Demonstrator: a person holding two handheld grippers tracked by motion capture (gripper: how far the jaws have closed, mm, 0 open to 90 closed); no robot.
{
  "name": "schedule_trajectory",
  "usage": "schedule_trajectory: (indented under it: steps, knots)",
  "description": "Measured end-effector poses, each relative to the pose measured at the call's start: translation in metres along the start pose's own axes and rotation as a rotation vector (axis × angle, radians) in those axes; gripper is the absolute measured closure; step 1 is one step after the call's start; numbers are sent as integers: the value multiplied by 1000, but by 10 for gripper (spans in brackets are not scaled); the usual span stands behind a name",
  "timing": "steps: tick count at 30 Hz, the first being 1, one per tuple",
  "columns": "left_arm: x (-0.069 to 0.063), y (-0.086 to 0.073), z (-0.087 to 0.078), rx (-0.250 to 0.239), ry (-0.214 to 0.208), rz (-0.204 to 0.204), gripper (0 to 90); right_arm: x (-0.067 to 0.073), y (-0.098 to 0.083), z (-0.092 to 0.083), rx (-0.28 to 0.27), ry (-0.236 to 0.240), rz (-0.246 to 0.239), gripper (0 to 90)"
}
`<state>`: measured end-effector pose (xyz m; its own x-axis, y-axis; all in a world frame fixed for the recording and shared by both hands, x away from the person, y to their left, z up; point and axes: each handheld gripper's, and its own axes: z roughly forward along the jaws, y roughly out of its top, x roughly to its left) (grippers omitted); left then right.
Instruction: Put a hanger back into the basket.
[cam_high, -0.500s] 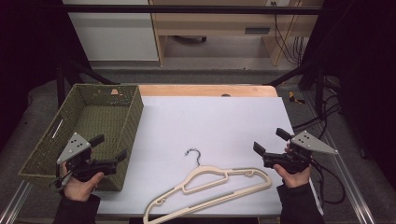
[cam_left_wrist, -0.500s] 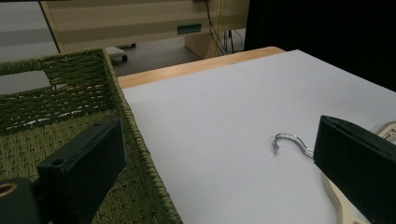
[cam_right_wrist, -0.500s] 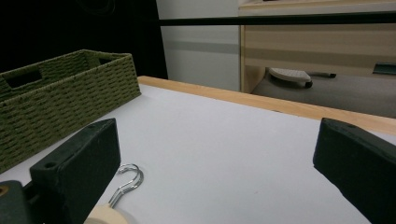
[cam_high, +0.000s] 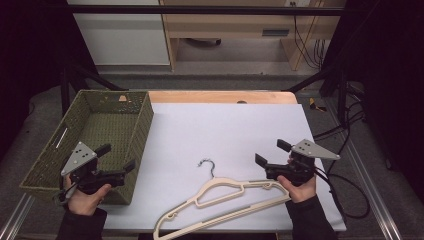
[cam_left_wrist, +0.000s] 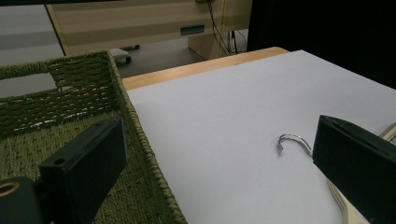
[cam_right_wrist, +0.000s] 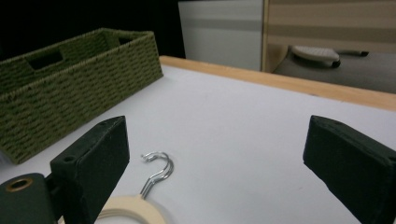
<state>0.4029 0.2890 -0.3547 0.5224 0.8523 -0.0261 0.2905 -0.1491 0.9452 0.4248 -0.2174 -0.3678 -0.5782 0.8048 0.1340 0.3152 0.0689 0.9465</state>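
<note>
Fingers, left: the left gripper stands with its fingers spread wide and nothing between them; no pad touches anything.
Fingers, right: the right gripper is likewise wide open, its fingers apart and holding nothing.
Left gripper place: in the high view it hangs at the near right corner of the basket, one finger over the basket's inside and the other past its right wall, over the bench.
Right gripper place: in the high view it sits at the right end of the hanger, pointing left; whether it touches the hanger cannot be told.
Hanger: cream-coloured, lying flat on the white bench near the front edge, tilted so its left end is nearest the person; its metal hook points toward the far side.
High view gives: both hands, the grey plates on the grippers, the trailing cables, the whole hanger and the whole basket in one layout.
Left gripper view gives: the basket's woven rim running between the fingers, the handle cut-out in its far wall, and the hook just beside the right-hand finger, with the hanger's body hidden behind that finger.
Right gripper view gives: the hook and the hanger's cream neck close by the left-hand finger, and the basket's outer wall from the side, well apart from the hook.
</note>
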Motion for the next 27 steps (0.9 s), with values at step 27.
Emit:
schedule_trajectory:
  steps: [27]
  knots:
    - [0, -4, 8, 18, -5, 2, 30, 59, -1, 102, 223, 60, -31, 223]
